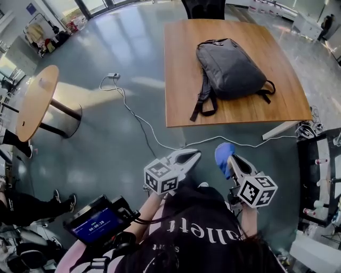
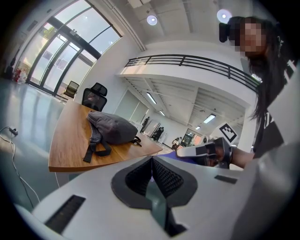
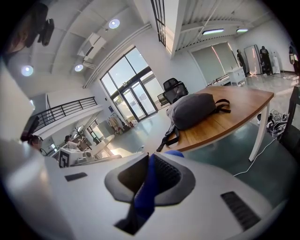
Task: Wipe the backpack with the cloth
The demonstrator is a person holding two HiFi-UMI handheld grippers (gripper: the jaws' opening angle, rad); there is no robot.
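On wooden table point(image 1: 181, 109): grey fabric backpack point(image 1: 230, 68) | right fingers point(image 3: 171, 178) pinch blue cloth point(image 1: 224, 154) | left fingers point(image 2: 167, 178) closed, empty

White letters on my black top point(image 1: 213, 234) read "allet", cut off on the left. The blue screen point(image 1: 97, 222) shows digits, too blurred to read. The cube on my left gripper point(image 1: 193, 155) carries square coded markers.

Glossy grey floor point(image 1: 106, 154), square wooden table point(image 1: 181, 69), round wooden table point(image 1: 34, 101), black office chair point(image 1: 205, 8), tall windows point(image 3: 131, 91), round ceiling lights point(image 2: 151, 19)
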